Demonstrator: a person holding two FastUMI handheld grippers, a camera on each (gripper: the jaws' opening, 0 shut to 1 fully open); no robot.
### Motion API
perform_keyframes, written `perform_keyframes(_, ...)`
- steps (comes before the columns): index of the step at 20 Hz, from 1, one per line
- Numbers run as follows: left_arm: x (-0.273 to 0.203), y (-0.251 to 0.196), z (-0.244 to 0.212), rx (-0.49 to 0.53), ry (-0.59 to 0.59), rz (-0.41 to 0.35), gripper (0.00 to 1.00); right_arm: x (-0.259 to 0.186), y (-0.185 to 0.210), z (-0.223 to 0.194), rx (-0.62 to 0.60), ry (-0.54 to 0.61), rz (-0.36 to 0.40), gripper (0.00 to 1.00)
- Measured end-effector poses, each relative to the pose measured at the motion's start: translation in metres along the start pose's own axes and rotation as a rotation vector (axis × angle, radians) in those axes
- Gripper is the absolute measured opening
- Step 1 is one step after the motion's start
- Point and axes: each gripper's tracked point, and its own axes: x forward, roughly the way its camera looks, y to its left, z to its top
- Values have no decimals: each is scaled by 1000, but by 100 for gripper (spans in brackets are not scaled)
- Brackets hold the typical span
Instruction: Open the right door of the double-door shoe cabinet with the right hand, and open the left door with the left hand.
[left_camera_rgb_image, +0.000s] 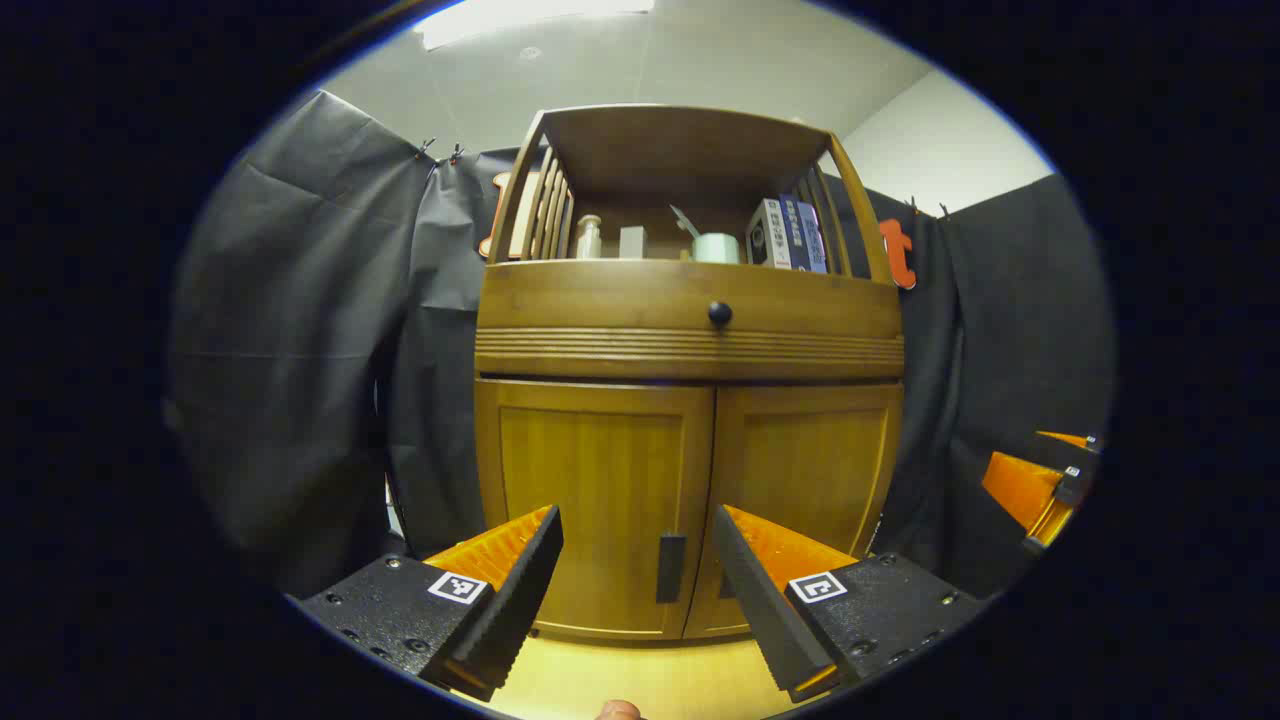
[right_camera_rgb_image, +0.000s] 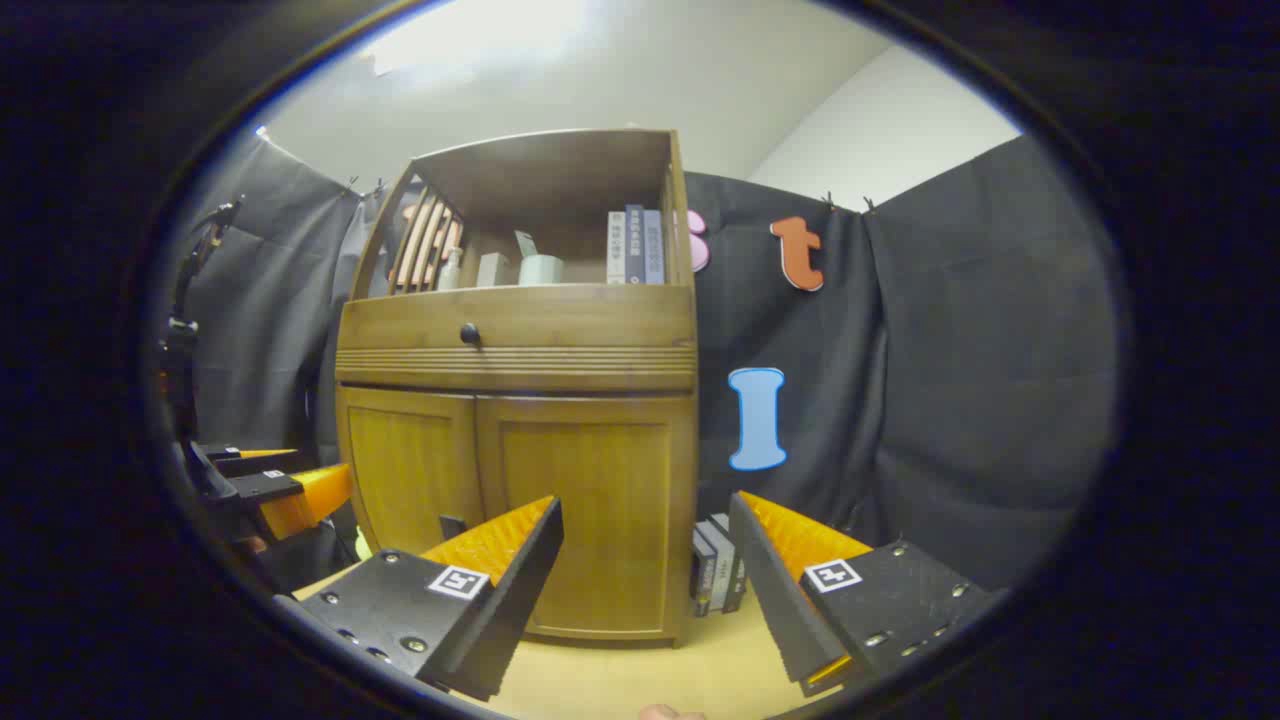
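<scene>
Two closed doors face the left gripper view: the left door (left_camera_rgb_image: 595, 500) and the right door (left_camera_rgb_image: 805, 490) of the wooden shoe cabinet (left_camera_rgb_image: 690, 330), meeting at a centre seam. A dark vertical handle (left_camera_rgb_image: 670, 567) sits low on the left door beside that seam. The left gripper (left_camera_rgb_image: 637, 545) hangs released, fingers spread wide and apart from the cabinet, with the handle showing between them. Above the doors runs a drawer with a round black knob (left_camera_rgb_image: 719, 314), and the open shelf holds a roll of tape (left_camera_rgb_image: 716, 247) and some boxes (left_camera_rgb_image: 788, 235). The other gripper shows at the far right edge.

From the right gripper view the cabinet stands left of centre, doors shut. The right gripper (right_camera_rgb_image: 645, 545) is likewise spread open and holds nothing, aimed at the cabinet's right corner, well apart from it. Part of a dark handle (right_camera_rgb_image: 452, 526) peeks above its left finger; which door it belongs to I cannot tell. Books (right_camera_rgb_image: 716, 565) lean against the cabinet's side on the floor.

Judging by the build, the doors are stiff, hinged wooden panels, light to swing. The slim handles near the seam are the place to grip, pinched across their width, then pulled outward along the hinge arc.
</scene>
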Motion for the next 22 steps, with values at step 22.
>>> perform_keyframes(22, 12, 20, 64, -28, -94, -70, 92, 27, 91, 38, -53, -51, 114, 95)
